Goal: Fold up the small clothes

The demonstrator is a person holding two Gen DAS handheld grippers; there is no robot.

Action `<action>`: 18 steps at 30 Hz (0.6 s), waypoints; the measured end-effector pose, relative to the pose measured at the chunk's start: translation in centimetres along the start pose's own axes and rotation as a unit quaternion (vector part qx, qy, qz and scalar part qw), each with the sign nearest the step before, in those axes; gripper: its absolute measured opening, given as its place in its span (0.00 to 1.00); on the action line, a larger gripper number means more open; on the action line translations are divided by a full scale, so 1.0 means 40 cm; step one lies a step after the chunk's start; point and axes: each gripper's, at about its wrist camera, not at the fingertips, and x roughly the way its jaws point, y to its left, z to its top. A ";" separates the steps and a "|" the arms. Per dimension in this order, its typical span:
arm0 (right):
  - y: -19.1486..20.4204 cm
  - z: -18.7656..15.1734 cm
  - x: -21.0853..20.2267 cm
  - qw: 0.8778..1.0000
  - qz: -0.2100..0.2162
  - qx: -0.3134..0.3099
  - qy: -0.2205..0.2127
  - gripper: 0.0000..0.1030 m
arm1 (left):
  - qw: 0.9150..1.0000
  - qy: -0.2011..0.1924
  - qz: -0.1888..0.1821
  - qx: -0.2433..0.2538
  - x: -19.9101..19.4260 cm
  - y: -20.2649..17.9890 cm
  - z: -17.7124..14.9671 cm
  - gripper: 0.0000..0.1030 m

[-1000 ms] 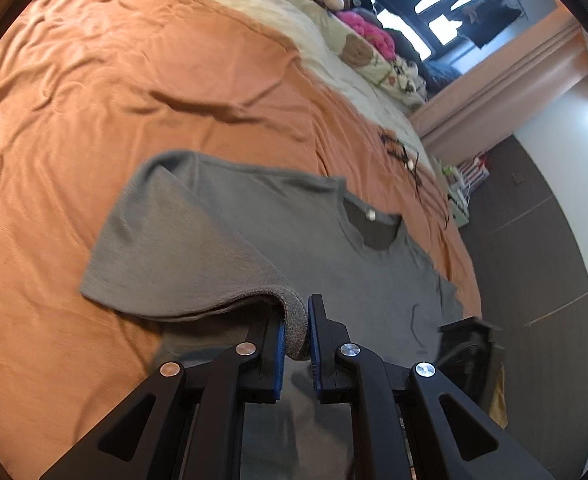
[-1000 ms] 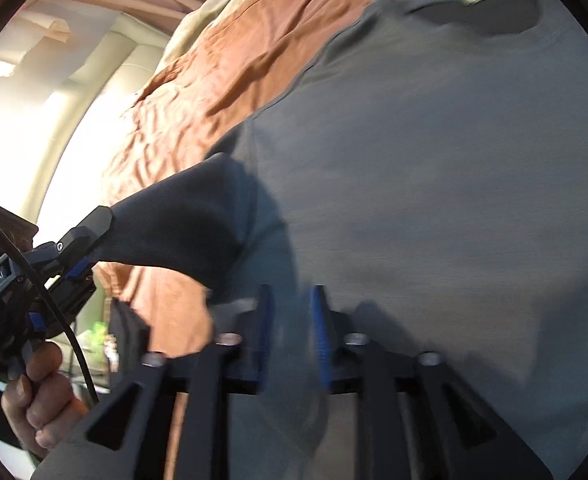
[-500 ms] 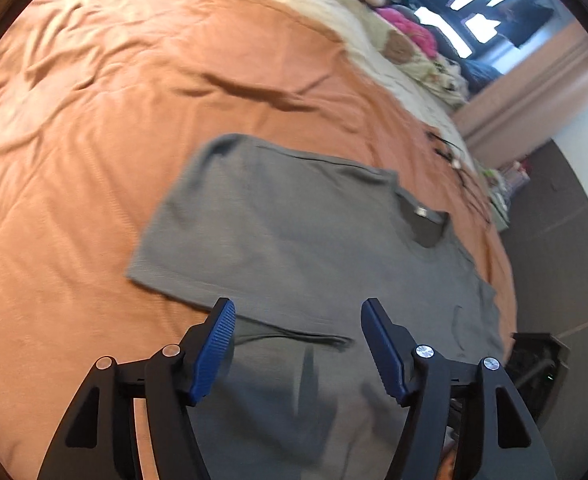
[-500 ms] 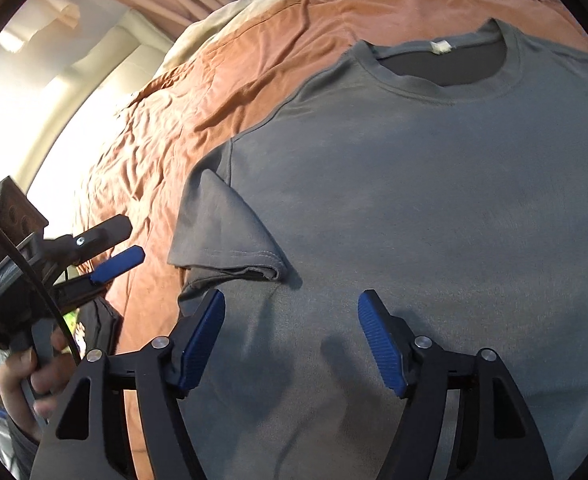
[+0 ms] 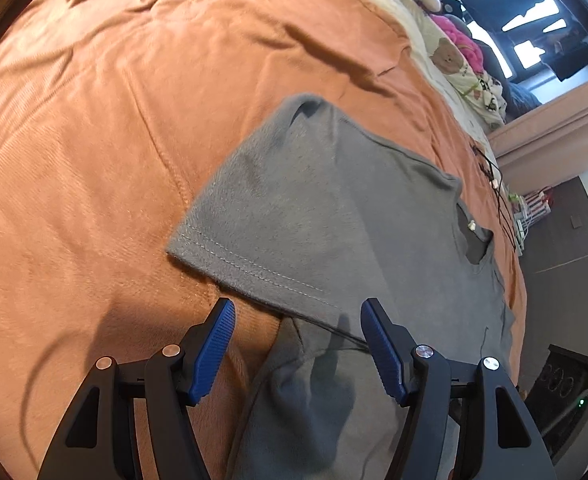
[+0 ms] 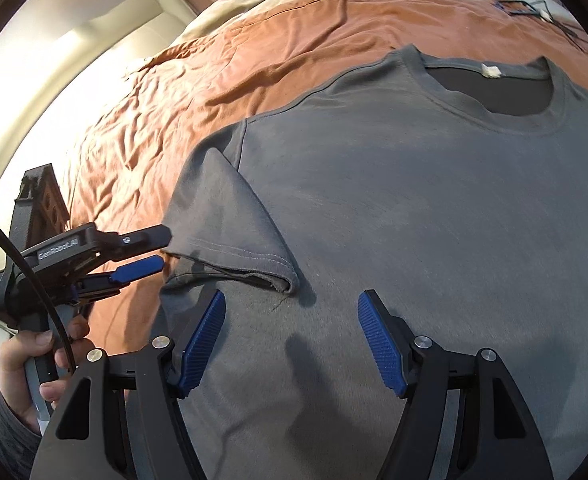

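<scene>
The grey T-shirt point(image 6: 434, 220) lies flat, front up, on the orange bedspread point(image 5: 94, 140), its left sleeve point(image 6: 230, 236) folded in over the chest. It looks light and limp, so I'd pinch it at a hem or side seam, both layers together. My left gripper point(image 5: 296, 346) has just let go and hangs wide open, empty, above the sleeve hem; my right gripper point(image 6: 290, 340) is open too, closing a little, nothing between its pads. A cable point(image 5: 494, 176) lies at the far bed edge, well apart; nothing blocks me.
</scene>
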 end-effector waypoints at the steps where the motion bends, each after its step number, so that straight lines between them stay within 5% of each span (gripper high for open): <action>1: 0.004 0.001 0.008 1.000 -0.002 -0.005 0.003 0.60 | 1.000 0.003 -0.005 -0.006 0.010 0.006 0.001 0.65; 8: 0.035 0.010 0.047 0.999 -0.015 -0.034 0.006 0.56 | 0.999 -0.023 -0.017 -0.024 0.020 0.034 0.012 0.63; 16: 0.063 0.009 0.089 0.997 -0.037 -0.068 0.002 0.40 | 0.996 -0.059 0.010 -0.069 -0.010 0.096 0.050 0.22; 18: 0.067 0.006 0.096 0.996 -0.038 -0.077 0.006 0.23 | 0.995 -0.070 0.019 -0.065 -0.024 0.095 0.061 0.09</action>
